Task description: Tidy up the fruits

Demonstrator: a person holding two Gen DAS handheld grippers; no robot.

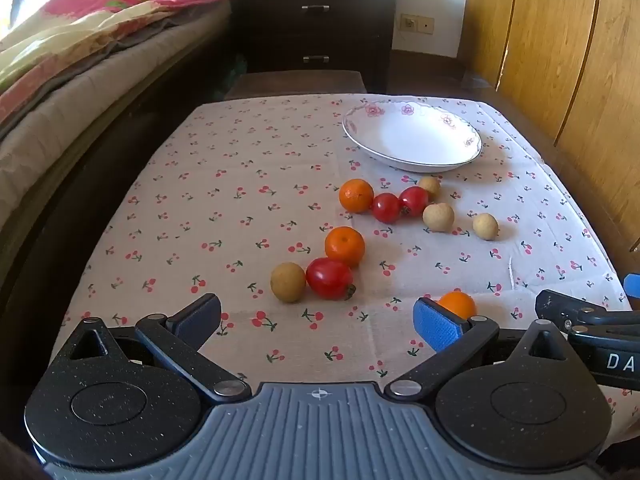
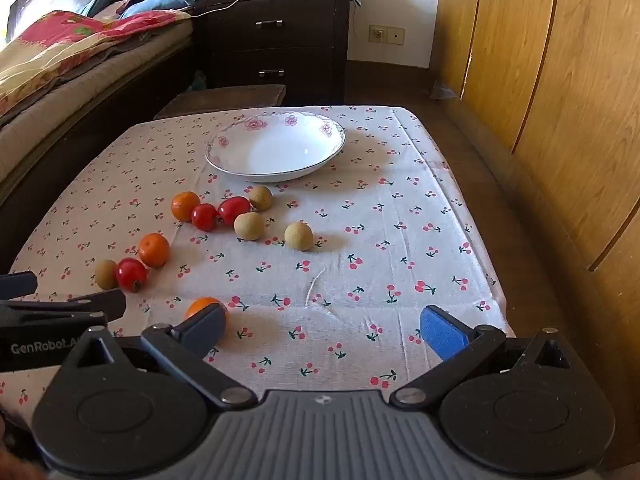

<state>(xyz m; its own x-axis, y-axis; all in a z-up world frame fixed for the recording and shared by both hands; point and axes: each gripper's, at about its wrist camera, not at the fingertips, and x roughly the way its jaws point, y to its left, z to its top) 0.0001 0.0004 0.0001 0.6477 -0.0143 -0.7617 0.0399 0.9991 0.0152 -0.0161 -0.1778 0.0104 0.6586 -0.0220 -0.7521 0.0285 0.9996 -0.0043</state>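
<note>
Jaws of the left gripper (image 1: 318, 322) and the right gripper (image 2: 324, 330) stand wide apart, with nothing between the pads. Both hang above the near edge of the table (image 2: 400, 240), which carries a cherry-print cloth.

The fruits lie loose on the cloth, all nearer the cameras than the white bowl (image 2: 276, 148), which holds nothing. Just before the bowl sits a cluster: an orange (image 2: 185, 205), two red tomatoes (image 2: 218, 214) and three tan longans (image 2: 276, 220). Further from the bowl, toward the left, a second orange (image 2: 154, 249), a tomato (image 2: 131, 274) and a longan (image 2: 106, 274) touch in a row. A third orange (image 1: 458, 304), farthest from the bowl, is partly hidden behind a gripper finger in both views.

The neighbouring gripper is cut off at each frame edge; its body reads "GenRobot.A" in the right view and "DA" in the left.
</note>
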